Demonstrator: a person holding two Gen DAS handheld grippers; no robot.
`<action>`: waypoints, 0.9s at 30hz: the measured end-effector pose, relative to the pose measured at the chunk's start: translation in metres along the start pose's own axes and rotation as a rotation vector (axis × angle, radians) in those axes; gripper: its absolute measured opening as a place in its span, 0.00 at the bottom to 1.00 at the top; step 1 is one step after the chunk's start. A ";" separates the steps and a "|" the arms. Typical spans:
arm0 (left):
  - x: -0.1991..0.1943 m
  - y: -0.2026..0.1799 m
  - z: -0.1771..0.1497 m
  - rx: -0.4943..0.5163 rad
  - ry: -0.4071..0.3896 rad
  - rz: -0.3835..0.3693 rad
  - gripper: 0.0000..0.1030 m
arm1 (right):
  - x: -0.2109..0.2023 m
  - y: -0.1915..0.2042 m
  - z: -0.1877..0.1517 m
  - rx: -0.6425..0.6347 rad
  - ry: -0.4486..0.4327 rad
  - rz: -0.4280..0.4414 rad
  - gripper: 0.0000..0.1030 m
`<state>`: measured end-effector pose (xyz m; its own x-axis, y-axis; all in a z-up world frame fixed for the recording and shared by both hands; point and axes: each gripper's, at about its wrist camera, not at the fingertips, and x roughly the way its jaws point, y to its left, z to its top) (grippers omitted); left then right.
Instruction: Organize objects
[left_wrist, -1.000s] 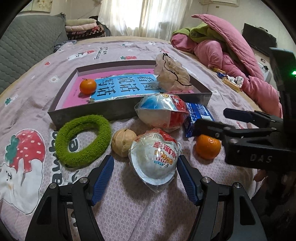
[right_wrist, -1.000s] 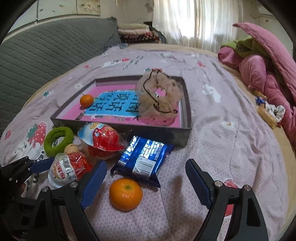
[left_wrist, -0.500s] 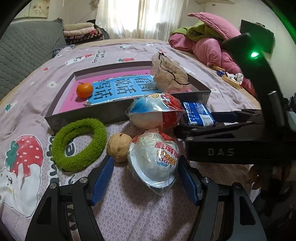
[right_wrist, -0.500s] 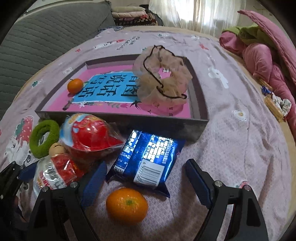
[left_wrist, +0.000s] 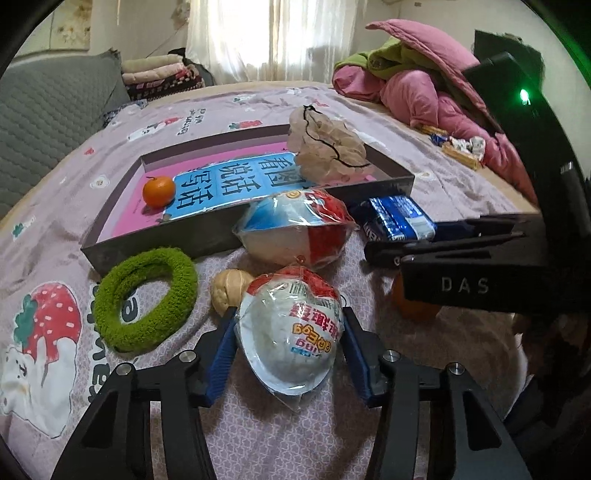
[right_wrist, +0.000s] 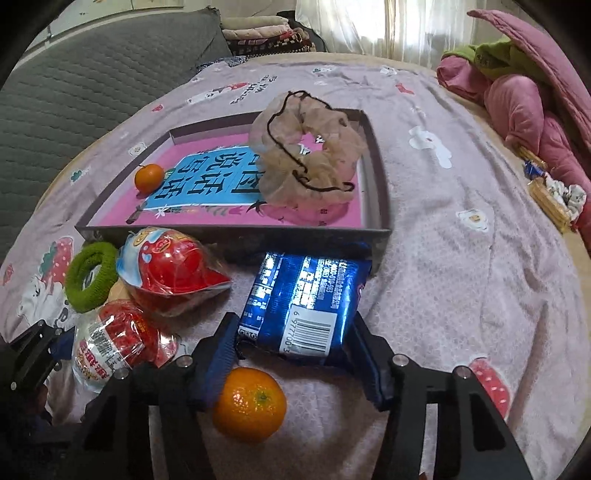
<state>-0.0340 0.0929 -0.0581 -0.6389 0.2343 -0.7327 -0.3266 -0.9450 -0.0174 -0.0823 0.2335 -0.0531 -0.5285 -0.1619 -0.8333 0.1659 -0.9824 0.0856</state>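
Left wrist view: left gripper (left_wrist: 290, 341) closing around wrapped toy egg (left_wrist: 290, 328) near bed's front edge; right gripper (right_wrist: 293, 341) flanking blue snack pack (right_wrist: 304, 299), pinching mid-body, avoiding loose wrapper, lifting over box (right_wrist: 236, 234) wall.

Two low, close wrist views toward the shared tray (left_wrist: 155, 242) (right_wrist: 236, 236).

Left hand-held gripper (left_wrist: 290, 343): blue-padded fingers (left_wrist: 221, 354) close-set, low over bed. Right hand-held gripper (right_wrist: 295, 343): fingers likewise narrowed, level, reaching forward.
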 end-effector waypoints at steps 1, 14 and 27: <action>0.000 -0.002 0.000 0.009 -0.004 0.007 0.52 | 0.001 -0.001 0.000 0.007 -0.001 0.008 0.56; -0.020 0.014 -0.001 -0.042 -0.043 -0.023 0.51 | -0.008 -0.005 -0.004 0.009 -0.023 0.035 0.56; -0.045 0.026 0.007 -0.084 -0.108 -0.022 0.51 | -0.036 -0.003 -0.006 -0.003 -0.161 0.073 0.56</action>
<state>-0.0185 0.0592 -0.0208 -0.7051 0.2740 -0.6541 -0.2844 -0.9542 -0.0930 -0.0587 0.2424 -0.0262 -0.6414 -0.2463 -0.7266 0.2117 -0.9671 0.1410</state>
